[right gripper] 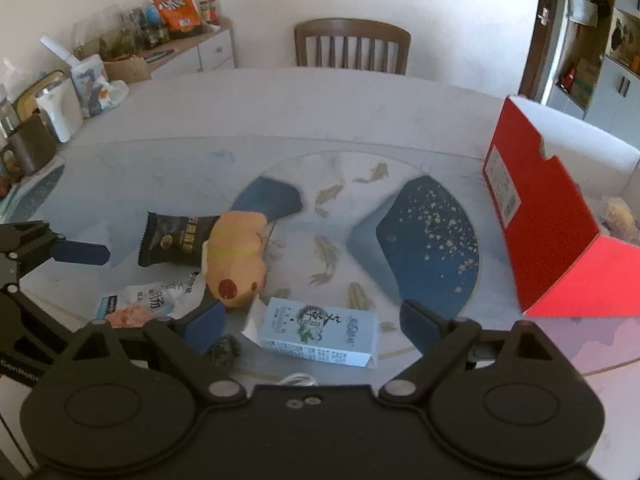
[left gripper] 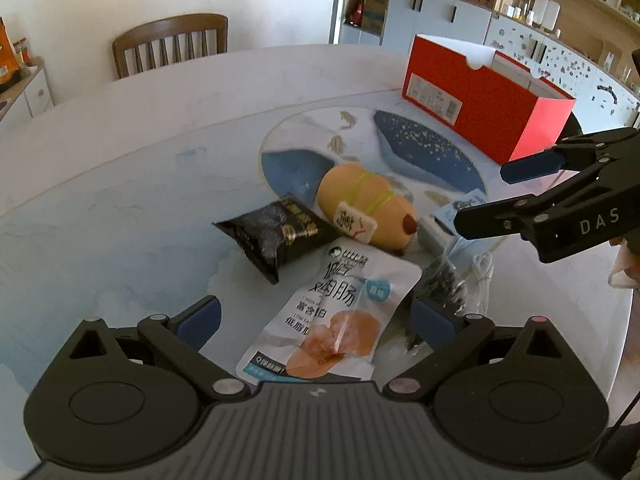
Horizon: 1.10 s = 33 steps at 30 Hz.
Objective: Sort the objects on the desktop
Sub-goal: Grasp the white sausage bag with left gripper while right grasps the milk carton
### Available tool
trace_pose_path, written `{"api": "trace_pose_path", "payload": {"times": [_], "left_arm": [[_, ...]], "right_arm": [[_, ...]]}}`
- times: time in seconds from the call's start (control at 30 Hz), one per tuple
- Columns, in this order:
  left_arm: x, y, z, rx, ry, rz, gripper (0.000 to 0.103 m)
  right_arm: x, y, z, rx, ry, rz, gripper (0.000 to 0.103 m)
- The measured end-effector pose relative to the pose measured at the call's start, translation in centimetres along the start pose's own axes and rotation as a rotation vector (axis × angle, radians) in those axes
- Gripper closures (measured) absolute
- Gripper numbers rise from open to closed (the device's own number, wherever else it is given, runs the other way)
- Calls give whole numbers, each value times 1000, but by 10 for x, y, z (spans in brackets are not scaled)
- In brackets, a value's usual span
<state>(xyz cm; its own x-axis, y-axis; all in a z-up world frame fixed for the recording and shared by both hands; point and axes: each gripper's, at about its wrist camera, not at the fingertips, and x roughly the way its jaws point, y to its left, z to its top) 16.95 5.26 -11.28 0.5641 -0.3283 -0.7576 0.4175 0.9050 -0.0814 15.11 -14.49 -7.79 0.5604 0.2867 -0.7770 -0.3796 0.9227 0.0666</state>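
While we hover, left gripper spread over sausage pouch, right gripper spread over milk carton, red box well apart.

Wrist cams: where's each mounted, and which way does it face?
Left wrist: on left gripper, facing the white sausage pouch; right gripper enters from the right.
Right wrist: on right gripper, facing the blue carton; left gripper's finger at left.
Shared: plush toy, black packet, red box.

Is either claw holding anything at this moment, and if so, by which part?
Nothing is held. The left claw is open above the white snack pouch, and the right claw is open over the pale blue carton; neither grips it.
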Motion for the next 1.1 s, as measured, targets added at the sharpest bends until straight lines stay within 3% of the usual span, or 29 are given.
{"api": "trace_pose_path", "payload": {"times": [0.53,0.9,1.1], "left_arm": [[19,4,0,31,28,-32,6],[18,-8,-1,103,9,-15,32],[17,-9,0,91,4,-14,37]], "right_arm": [[27,6,0,-7,76,-54,6],[35,3,-5,17,116,-49,7],[33,1,-6,19,116,-48,18]]}}
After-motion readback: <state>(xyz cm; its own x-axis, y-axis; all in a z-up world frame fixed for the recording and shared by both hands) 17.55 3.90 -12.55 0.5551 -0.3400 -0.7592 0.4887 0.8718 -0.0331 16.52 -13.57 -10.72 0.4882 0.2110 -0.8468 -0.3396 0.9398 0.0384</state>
